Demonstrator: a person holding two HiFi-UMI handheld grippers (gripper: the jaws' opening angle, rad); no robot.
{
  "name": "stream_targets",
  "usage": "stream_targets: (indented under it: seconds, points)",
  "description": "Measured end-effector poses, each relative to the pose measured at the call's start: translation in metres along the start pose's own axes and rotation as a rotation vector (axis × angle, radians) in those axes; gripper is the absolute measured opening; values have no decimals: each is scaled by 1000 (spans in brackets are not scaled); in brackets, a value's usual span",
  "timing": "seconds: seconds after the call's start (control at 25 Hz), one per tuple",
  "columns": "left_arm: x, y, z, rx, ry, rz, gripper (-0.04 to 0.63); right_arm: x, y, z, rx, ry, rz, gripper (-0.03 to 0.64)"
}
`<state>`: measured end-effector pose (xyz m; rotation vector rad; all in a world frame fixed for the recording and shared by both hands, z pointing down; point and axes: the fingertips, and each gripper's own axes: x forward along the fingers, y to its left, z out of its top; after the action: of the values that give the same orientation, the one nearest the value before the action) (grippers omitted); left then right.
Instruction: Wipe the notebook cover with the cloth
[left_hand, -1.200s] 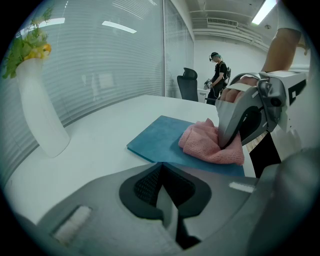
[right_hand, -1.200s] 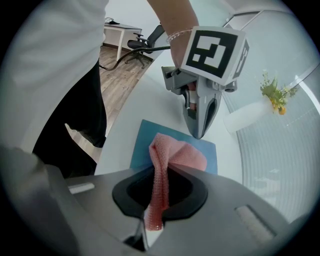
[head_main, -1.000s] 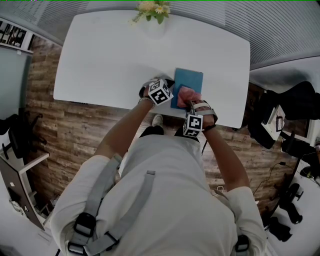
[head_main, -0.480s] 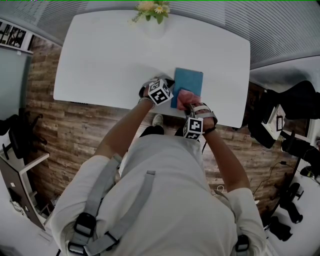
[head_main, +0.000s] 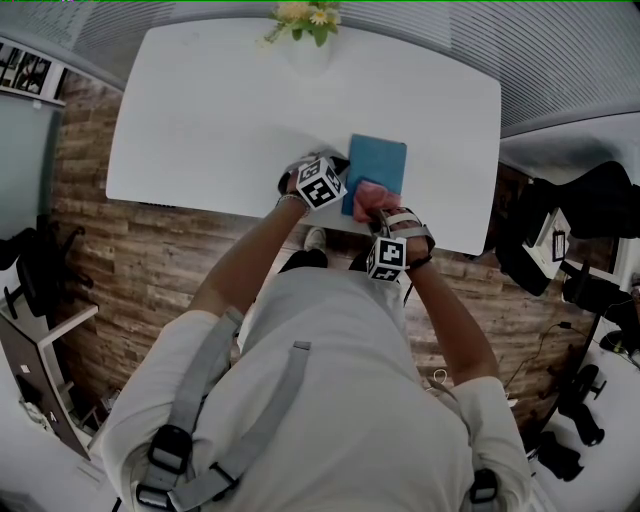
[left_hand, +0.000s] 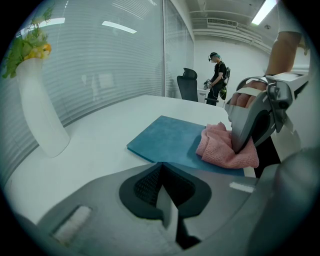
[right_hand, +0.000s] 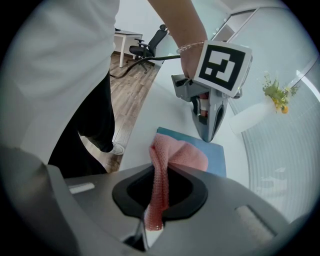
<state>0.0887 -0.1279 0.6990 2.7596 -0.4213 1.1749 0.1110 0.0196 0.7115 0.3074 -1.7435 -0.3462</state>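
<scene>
A blue notebook (head_main: 378, 166) lies flat near the front edge of the white table (head_main: 220, 120). A pink cloth (head_main: 371, 190) rests on its near end, and my right gripper (head_main: 377, 208) is shut on it; in the right gripper view the cloth (right_hand: 165, 165) runs up out of the closed jaws (right_hand: 152, 215). My left gripper (head_main: 335, 178) sits at the notebook's left edge, shut with nothing seen between its jaws (left_hand: 167, 210). The left gripper view shows the notebook (left_hand: 167, 137), the cloth (left_hand: 225, 149) and the right gripper's finger (left_hand: 250, 125) pressing on the cloth.
A white vase with yellow flowers (head_main: 305, 25) stands at the table's far edge, also as the vase (left_hand: 40, 115) in the left gripper view. Wooden floor and office chairs (head_main: 590, 210) surround the table. A person (left_hand: 217, 67) stands far off in the room.
My right gripper has drawn slightly back toward the table's near edge, dragging the pink cloth along the notebook cover. The left gripper has stayed in place.
</scene>
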Motion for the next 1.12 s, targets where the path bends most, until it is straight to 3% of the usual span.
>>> stream_targets:
  seconds: [0.12, 0.48, 0.64, 0.84, 1.12]
  points:
    - [0, 0, 0, 1, -1, 1, -2, -3, -5, -1, -8, 19, -17, 3]
    - [1, -1, 1, 0, -1, -3, 0, -6, -4, 0, -49, 6, 75, 17]
    - [-1, -1, 2, 1, -3, -2, 0, -20, -57, -7, -10, -4, -69, 23]
    - [-2, -2, 3, -1, -5, 0, 0, -17, -127, -48, -29, 77, -247, 23]
    - [-1, -2, 2, -1, -4, -2, 0, 20, -162, -102, -74, 193, -269, 23]
